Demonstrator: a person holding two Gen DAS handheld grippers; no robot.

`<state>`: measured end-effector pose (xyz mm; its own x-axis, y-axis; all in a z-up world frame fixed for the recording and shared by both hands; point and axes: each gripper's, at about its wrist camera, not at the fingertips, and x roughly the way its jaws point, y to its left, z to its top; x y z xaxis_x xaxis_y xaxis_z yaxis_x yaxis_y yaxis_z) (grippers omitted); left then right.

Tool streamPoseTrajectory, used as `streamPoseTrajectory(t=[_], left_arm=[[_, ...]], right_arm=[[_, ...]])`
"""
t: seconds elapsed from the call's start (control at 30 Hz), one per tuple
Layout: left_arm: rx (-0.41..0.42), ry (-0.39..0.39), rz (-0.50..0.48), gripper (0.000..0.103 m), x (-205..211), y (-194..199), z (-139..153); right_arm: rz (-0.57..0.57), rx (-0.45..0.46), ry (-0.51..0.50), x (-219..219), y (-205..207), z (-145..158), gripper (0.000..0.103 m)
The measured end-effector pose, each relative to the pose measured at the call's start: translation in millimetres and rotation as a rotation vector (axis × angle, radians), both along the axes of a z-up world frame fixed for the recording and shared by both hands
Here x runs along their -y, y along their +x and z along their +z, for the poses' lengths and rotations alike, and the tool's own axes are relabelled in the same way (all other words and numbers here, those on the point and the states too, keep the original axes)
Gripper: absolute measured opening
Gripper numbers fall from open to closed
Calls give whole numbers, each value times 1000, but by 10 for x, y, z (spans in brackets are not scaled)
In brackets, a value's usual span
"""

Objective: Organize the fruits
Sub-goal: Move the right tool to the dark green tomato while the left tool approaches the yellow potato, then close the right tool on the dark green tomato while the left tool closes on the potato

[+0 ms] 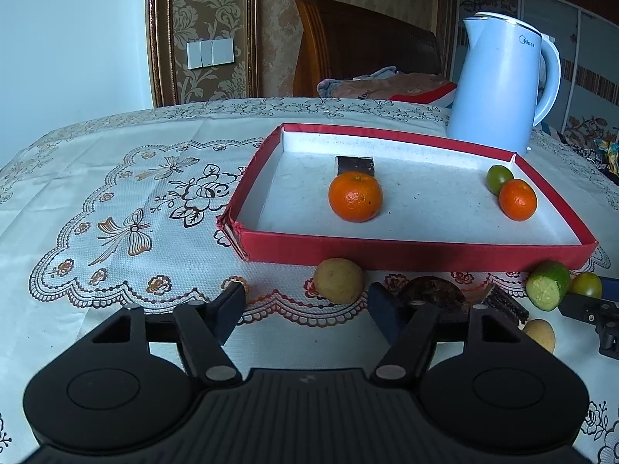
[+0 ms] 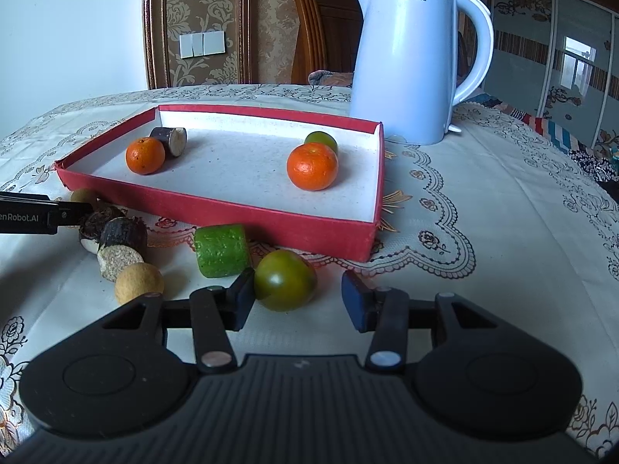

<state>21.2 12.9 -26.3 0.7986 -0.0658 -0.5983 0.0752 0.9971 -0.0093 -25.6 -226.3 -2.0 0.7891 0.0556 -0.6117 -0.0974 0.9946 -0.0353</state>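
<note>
A red tray (image 1: 418, 253) (image 2: 271, 222) holds two oranges (image 1: 355, 196) (image 2: 312, 166), a small green fruit (image 1: 497, 178) (image 2: 320, 140) and a dark cylinder (image 2: 169, 140). In front of it on the cloth lie a yellowish ball (image 1: 338, 280), a dark round piece (image 1: 433, 290), a cucumber chunk (image 1: 547, 285) (image 2: 221, 250), a green tomato (image 2: 284, 279) and a tan ball (image 2: 138, 282). My left gripper (image 1: 307, 315) is open and empty, just short of the yellowish ball. My right gripper (image 2: 298, 299) is open with the green tomato between its fingers, touching the left finger (image 2: 243, 297).
A light blue kettle (image 1: 503, 81) (image 2: 414, 62) stands behind the tray at the right. A dark cylinder with a cork-like end (image 2: 122, 245) lies left of the cucumber chunk. The patterned tablecloth (image 1: 116, 193) spreads left; a wooden chair (image 1: 359, 42) stands behind.
</note>
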Motion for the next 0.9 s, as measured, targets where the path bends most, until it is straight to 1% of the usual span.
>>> streamPoseTrajectory(t=[0.03, 0.1, 0.17, 0.23, 0.3, 0.53, 0.57, 0.6, 0.63, 0.73, 0.77, 0.8, 0.9], left_arm=[[-2, -2, 1, 69, -3, 2, -1], [2, -6, 2, 57, -14, 3, 4], [0, -11, -16, 50, -5, 6, 4], [2, 6, -29, 45, 31, 4, 0], [4, 6, -44, 38, 45, -3, 1], [5, 4, -71, 31, 73, -13, 4], [4, 2, -81, 29, 79, -17, 5], [6, 4, -91, 28, 87, -25, 4], [9, 9, -99, 28, 101, -36, 5], [7, 17, -108, 28, 122, -48, -1], [7, 15, -103, 25, 115, -48, -1], [7, 12, -98, 22, 105, -45, 1], [6, 8, -94, 22, 93, -41, 3]], right_arm=[[0, 0, 0, 1, 0, 0, 44], [0, 0, 1, 0, 0, 0, 44], [0, 0, 0, -3, 1, 0, 44], [0, 0, 0, -3, -1, -1, 44], [0, 1, 2, -2, -1, 0, 44], [2, 2, 7, 1, -3, 3, 45], [3, 5, 9, 1, -6, 6, 43], [2, 7, 10, 1, -10, 7, 38], [-3, 8, 9, 4, -10, 7, 36], [-3, 10, 10, 7, -14, 8, 34], [-5, 11, 7, 6, -17, 9, 31], [-7, 13, 7, 9, -20, 9, 30], [-8, 12, 7, 10, -19, 11, 30]])
